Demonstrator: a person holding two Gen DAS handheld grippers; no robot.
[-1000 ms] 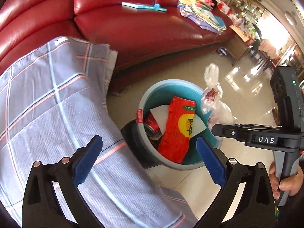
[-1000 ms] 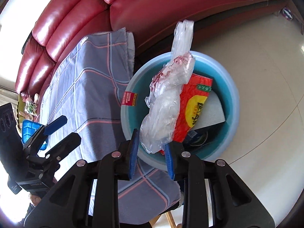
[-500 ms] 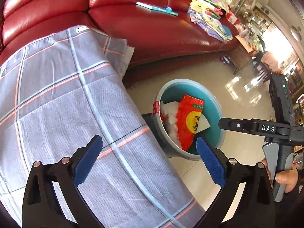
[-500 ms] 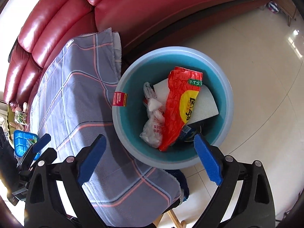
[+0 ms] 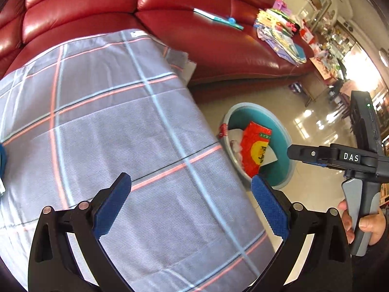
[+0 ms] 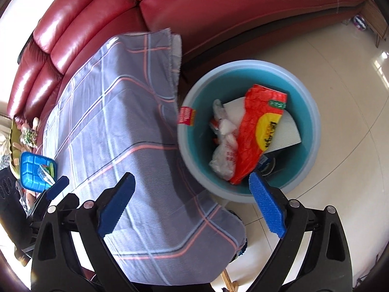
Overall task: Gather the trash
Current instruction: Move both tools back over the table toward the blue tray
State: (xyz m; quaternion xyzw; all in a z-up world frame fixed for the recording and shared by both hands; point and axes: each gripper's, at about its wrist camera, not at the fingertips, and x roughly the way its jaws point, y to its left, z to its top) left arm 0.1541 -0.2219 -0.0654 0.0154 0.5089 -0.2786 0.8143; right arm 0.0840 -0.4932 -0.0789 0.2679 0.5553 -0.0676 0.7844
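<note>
- Your right gripper [image 6: 192,204] carries the white letters "DAS" on its black body, readable in the left wrist view; your hand [image 5: 364,223] wraps its grey handle there.
- The teal bin [image 6: 308,112] wears a red sticker [image 6: 186,116] with yellow edging on its rim, on the side facing the worktop; its print is too small to read.
- Inside the bin, the red snack wrapper [image 6: 257,133] shows a yellow round patch with dark characters and a small green label near its top corner; neither can be made out clearly.
- The wrapper is crinkled and glossy, and it leans slantwise across the middle of the bin.
- Just beside the wrapper, on the worktop side of the bin, lies a crumpled clear plastic bag [image 6: 223,155] with faint red print, limp and bunched.
- Under both, towards the far wall of the bin, sits a white sheet of paper [image 6: 287,133].
- Your right fingers [image 6: 266,205] are spread wide with nothing between them, hanging over the near rim of the bin.
- Your left gripper [image 5: 192,204] also has its fingers [image 5: 113,206] spread and empty, over the worktop [image 5: 109,121] beside the bin; that surface is draped in a grey cloth with pink and pale blue checks.
- A blue moulded tray [image 6: 34,170] rests at the end of the worktop farthest from the bin.
- Beyond the bin stands a red leather sofa [image 5: 206,36], with a thin book and a pile of papers on its seat.
</note>
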